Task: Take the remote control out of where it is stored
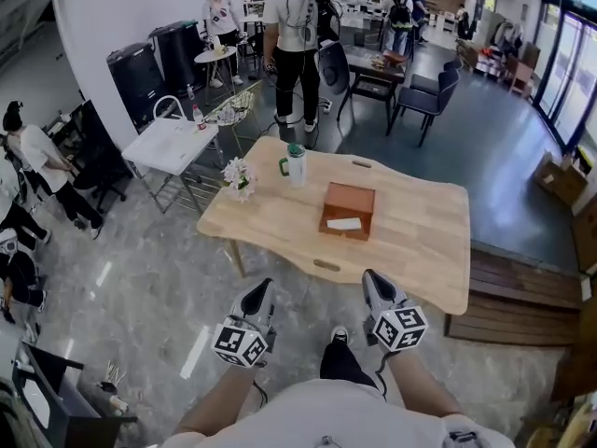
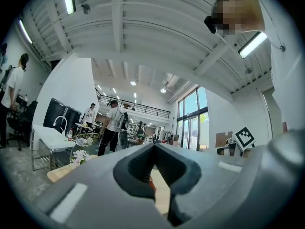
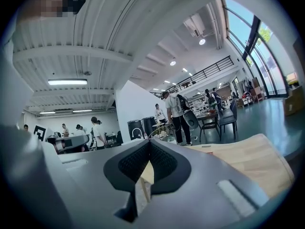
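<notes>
A brown box (image 1: 348, 210) sits near the middle of the wooden table (image 1: 420, 250). A flat white oblong thing (image 1: 344, 223) lies at the box's near end; I cannot tell whether it is the remote control. Both grippers are held close to the person's body, short of the table's near edge. My left gripper (image 1: 262, 288) is shut and empty, and so is my right gripper (image 1: 370, 278). In the left gripper view the left gripper (image 2: 155, 145) has its jaws meeting at the tips. The right gripper (image 3: 149, 142) shows the same in the right gripper view.
A white bottle with a green handle (image 1: 296, 165) and a small bunch of flowers (image 1: 239, 176) stand at the table's far left. A low wooden platform (image 1: 522, 297) lies to the right, a white side table (image 1: 173, 143) to the left. Several people stand beyond the table.
</notes>
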{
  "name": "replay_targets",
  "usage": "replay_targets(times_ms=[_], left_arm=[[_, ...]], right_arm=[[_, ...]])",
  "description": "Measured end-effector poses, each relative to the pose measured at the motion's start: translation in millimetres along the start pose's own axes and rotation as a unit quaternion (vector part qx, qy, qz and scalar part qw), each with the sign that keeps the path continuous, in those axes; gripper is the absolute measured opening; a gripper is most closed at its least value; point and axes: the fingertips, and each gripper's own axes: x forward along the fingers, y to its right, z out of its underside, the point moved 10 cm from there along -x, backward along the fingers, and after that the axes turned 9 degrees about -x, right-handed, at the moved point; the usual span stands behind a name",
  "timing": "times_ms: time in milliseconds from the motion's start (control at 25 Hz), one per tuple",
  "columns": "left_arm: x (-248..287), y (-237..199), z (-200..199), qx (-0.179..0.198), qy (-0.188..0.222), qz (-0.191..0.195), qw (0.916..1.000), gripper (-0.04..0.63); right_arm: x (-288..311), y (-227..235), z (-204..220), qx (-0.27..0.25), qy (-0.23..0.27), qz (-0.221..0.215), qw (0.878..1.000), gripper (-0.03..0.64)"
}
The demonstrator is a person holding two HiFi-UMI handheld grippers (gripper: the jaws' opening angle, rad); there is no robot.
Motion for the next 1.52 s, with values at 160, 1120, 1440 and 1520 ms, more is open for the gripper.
replay_targets(times_ms=[160,1120,1440,1520], left_arm=[[54,-10,-3,0.002,0.002,-0.004,1.0000,0.000],[316,-72,-4,0.006,-0.025,-0.006,0.9996,0.000],[356,-121,-14,0.002,-0.047,0.042,0.9980,0.000],[363,-130,-16,0.001,-0.051,0.059,0.9969,0.000]], right_arm=[[37,43,-14,0.003,0.007,0.002,1.000,0.028],[235,229,-57,0.012,-0.003,-0.024,1.000,0.028],[278,216,-64,-0.002,-0.008,0.000,1.000,0.028],[285,214,-64,-0.002,-0.010,0.016,1.000,0.028]])
